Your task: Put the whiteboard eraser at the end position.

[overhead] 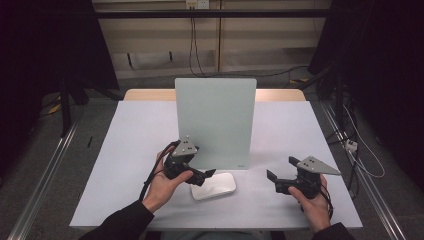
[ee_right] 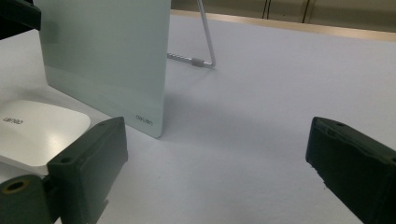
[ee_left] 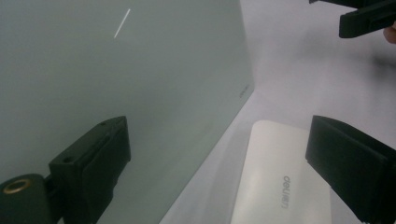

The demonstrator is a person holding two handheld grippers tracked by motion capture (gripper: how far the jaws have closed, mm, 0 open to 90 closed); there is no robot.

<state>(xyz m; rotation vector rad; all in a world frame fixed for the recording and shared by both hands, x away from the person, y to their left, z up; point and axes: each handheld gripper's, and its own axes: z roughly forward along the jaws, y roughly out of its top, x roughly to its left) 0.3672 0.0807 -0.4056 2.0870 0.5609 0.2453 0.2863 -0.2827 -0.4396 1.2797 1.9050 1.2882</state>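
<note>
Pale grey and matte, the table [overhead: 125, 165] has a smooth flat top with a strip of light wood along its far edge. On its middle stands the glass board [overhead: 215, 122], a frosted green-grey rectangle with rounded corners. It is upright and leans a little back on a thin metal wire stand [ee_right: 205, 44], which the right gripper view shows behind it. A small printed brand mark sits at its lower corner.

Just in front of the board's lower edge lies the white eraser [overhead: 214, 185], a flat block of glossy plastic with rounded corners and a grey brand mark on top. It rests on the table, near the board; I cannot tell if they touch.

The left gripper [overhead: 205, 175] is made of black hard plastic with blocky jaws and a grey three-cornered plate on top. Its jaws are wide apart and hold nothing. One jaw is before the glass and the other is over the eraser's edge.

The right gripper [overhead: 282, 175] has the same build. It stays well apart to the right over bare table, jaws spread wide and empty.
</note>
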